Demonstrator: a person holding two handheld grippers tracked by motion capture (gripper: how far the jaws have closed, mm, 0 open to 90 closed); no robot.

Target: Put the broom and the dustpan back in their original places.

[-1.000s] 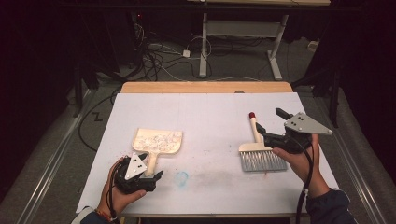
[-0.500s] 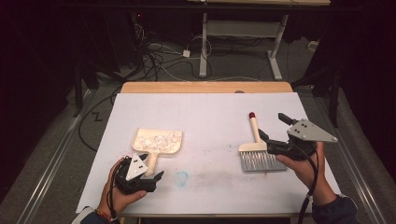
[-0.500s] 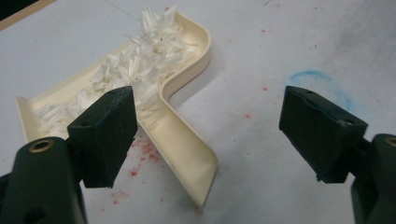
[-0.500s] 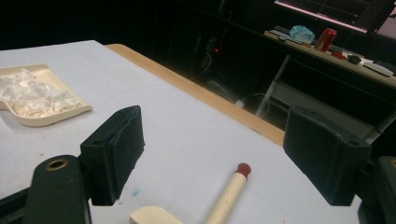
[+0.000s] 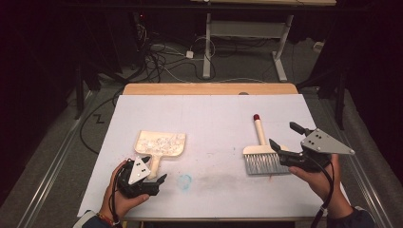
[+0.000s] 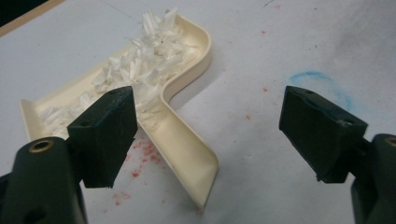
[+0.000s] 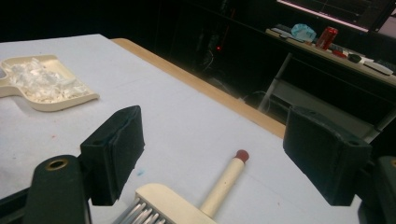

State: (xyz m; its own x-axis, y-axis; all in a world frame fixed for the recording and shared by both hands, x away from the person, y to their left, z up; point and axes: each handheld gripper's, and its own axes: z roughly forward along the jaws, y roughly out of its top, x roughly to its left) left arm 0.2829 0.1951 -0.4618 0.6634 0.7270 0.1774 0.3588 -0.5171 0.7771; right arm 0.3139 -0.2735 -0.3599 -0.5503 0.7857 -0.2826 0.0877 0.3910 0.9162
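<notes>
Near the front-left corner of the tabletop [image 5: 209, 109], I have my left gripper [image 5: 151, 183] spread wide, its jaws standing on either side of the dustpan's handle without touching it. The cream dustpan [image 5: 161, 145] lies flat just beyond, its handle pointing back toward the front edge and its tray full of white paper shreds [image 5: 159, 141]. In the left gripper view the handle runs up between the two black jaws, with a few red specks on the white surface beside it and a faint blue ring [image 6: 322, 81] drawn off to one side.

Toward the right edge, my right gripper [image 5: 285, 142] is also wide open and holds nothing. It sits just beside the brush [image 5: 261, 154], which lies flat with its grey bristles toward the front edge and its red-tipped handle pointing to the back edge. In the right gripper view the brush head and handle lie between and below the jaws, apart from both.
</notes>
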